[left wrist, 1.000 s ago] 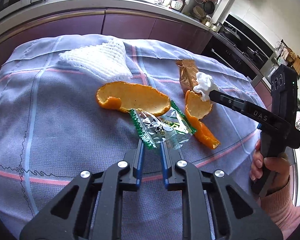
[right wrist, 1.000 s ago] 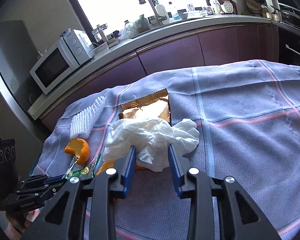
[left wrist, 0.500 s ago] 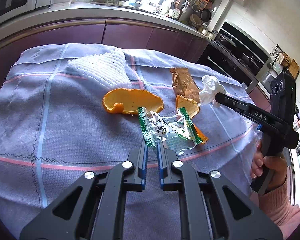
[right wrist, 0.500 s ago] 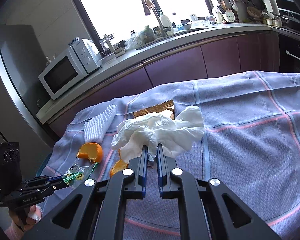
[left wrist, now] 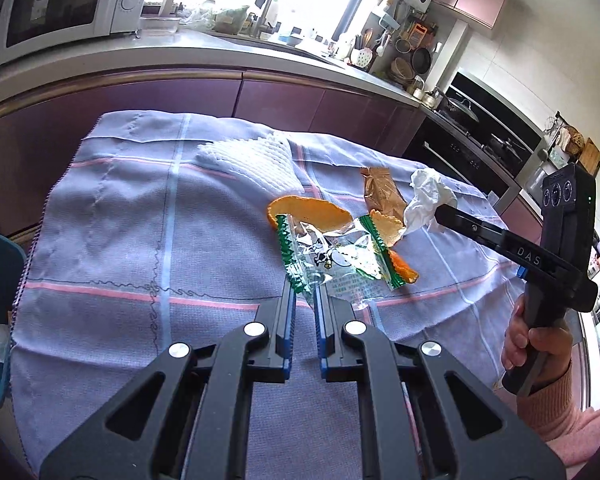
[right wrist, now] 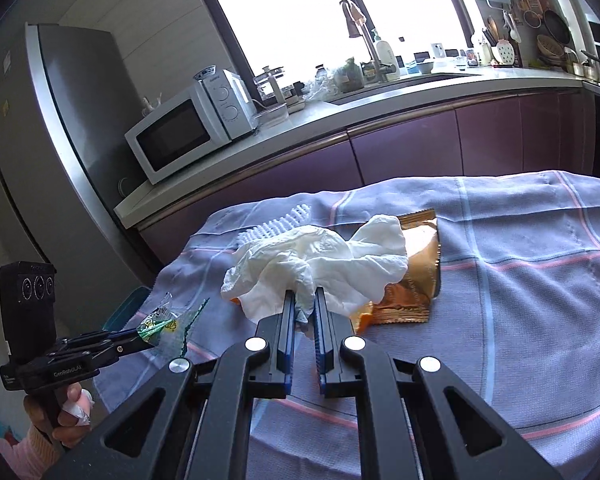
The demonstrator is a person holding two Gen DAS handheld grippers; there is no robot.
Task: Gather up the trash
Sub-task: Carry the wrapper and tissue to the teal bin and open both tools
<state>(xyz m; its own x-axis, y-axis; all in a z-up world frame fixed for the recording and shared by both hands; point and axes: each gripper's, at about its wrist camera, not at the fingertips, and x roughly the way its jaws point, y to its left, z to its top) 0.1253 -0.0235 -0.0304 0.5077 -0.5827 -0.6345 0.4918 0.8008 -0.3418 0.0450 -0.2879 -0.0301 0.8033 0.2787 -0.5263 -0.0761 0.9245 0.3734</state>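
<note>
Above a table covered with a blue checked cloth (left wrist: 112, 240), a light, crinkly green-edged wrapper (left wrist: 332, 256) is pinched at its edge by the left gripper (left wrist: 305, 292), while a soft, easily torn crumpled tissue (right wrist: 316, 264) is clamped at its middle fold by the right gripper (right wrist: 303, 300).

**Two wrist cameras, crossing views over one table**

The left wrist camera sat close above the near edge of the cloth-covered table (left wrist: 100, 208), looking along its own fingers toward the counter and the far right corner. The right wrist camera looked from the table's right side toward the far left corner and the microwave (right wrist: 188, 132). Both views shared the table's middle, and each showed the other gripper.
</note>
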